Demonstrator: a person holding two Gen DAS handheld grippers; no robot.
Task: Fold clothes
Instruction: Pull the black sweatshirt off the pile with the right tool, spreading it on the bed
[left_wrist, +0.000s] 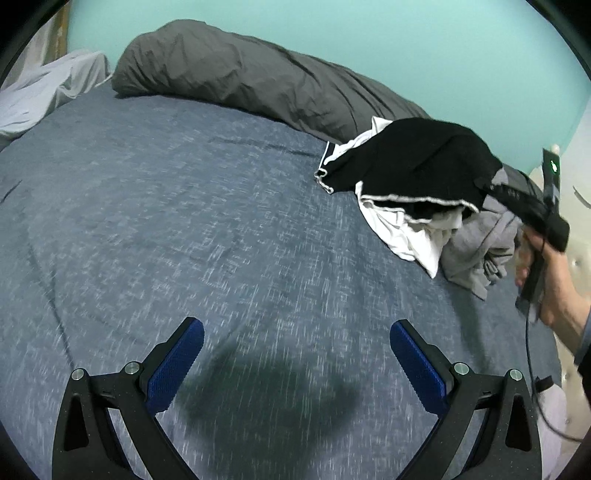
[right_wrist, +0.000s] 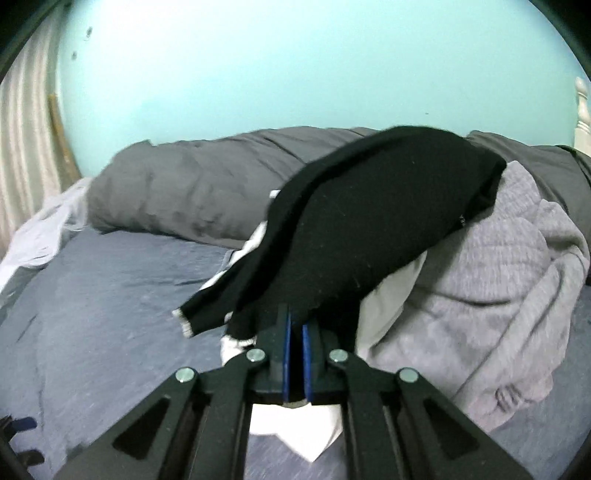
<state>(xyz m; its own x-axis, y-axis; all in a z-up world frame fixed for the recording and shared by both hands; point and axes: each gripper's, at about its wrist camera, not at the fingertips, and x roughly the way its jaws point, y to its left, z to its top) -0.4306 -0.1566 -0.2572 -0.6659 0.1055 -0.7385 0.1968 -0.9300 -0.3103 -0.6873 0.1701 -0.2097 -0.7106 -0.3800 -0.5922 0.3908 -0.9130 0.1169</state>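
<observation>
The right gripper (right_wrist: 296, 325) pinches the black garment (right_wrist: 362, 221) tight, lifting it off the clothes pile (left_wrist: 465, 243) on the blue bed (left_wrist: 184, 221). The white shirt (left_wrist: 402, 236) under it might get dragged along. The left gripper (left_wrist: 295, 343) is wide apart, holding nothing.

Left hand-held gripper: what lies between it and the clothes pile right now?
Only bare blue bedspread, seen in the left wrist view. The open left hand-held gripper hovers over it; the clothes pile sits off to the right.

Soft, even, dim light. A blurred shadow falls on the bed (left_wrist: 147, 206) nearby. Fisheye bending and dark corners frame both views.
</observation>
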